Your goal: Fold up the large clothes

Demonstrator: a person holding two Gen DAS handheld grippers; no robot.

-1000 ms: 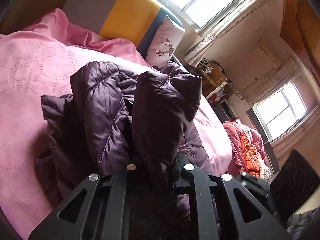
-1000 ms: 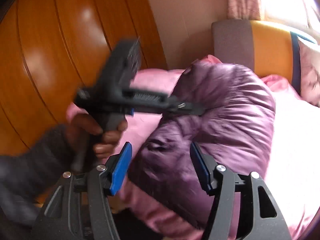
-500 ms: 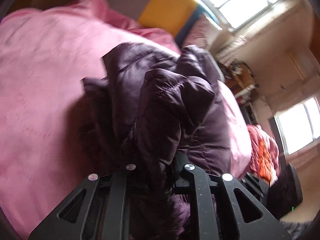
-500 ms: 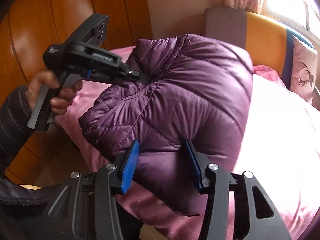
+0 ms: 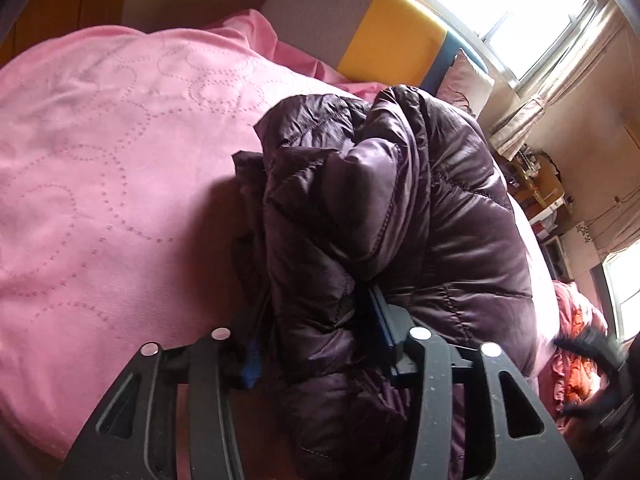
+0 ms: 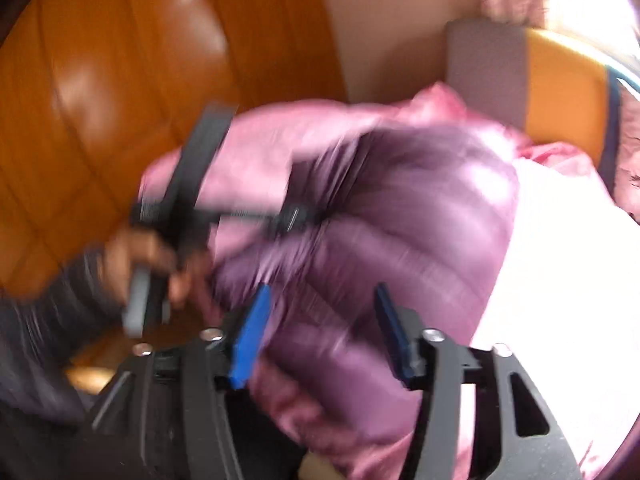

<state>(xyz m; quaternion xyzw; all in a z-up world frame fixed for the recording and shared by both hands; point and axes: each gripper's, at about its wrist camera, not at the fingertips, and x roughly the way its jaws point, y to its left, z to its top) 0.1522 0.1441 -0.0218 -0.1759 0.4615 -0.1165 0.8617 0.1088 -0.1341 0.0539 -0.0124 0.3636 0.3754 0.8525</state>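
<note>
Left tool [image 5: 316,344] jaws just opening, purple jacket [image 5: 400,220] bunched loosely between; right tool [image 6: 320,332] wide around its edge. Best lay the fold flat ahead before withdrawing.

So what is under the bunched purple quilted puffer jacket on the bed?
The purple quilted puffer jacket lies on a pink bedspread with dotted circle stitching, which shows all around it. The patch directly beneath is covered, so anything there is hidden.
</note>
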